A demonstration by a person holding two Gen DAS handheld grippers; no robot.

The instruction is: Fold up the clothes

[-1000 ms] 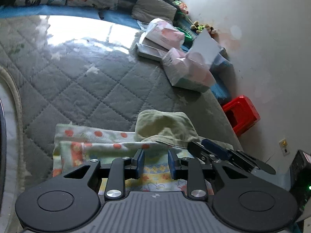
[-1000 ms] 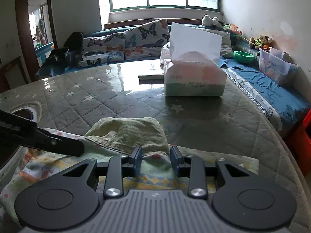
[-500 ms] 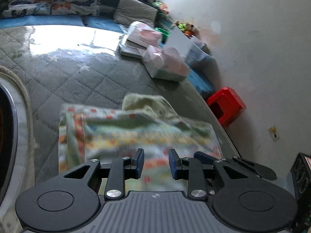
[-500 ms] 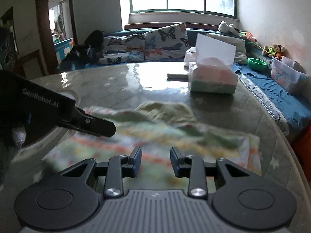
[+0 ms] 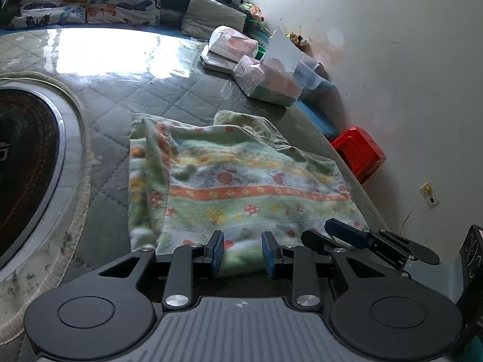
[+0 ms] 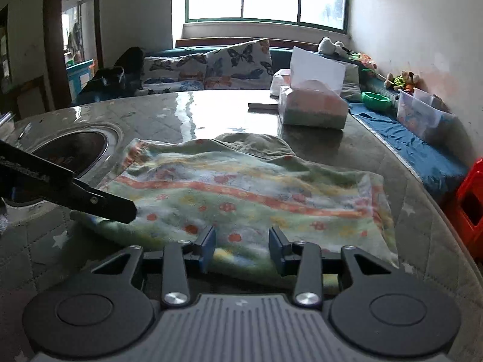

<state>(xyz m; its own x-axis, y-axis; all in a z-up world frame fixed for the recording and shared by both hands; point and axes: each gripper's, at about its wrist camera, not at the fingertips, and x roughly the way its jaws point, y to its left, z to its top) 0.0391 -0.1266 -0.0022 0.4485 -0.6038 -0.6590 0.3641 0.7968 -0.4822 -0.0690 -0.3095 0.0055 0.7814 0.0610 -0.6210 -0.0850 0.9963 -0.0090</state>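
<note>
left wrist view: left gripper, jaws just widened, released, near hem of patterned cloth between them on quilted table. right wrist view: right gripper likewise released, just widened, hem between.

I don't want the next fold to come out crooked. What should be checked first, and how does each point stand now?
1. Left gripper open, near edge of the patterned fleece cloth between its fingers: ok; its jaws have just been opening.
2. Right gripper open over the same edge: ok; its jaws have just been opening.
3. Cloth lying flat: not ok, the left side is bunched.
4. Olive ribbed garment clear of the cloth: not ok, tucked under the far edge.
5. Tissue box apart from the cloth: ok.
</note>
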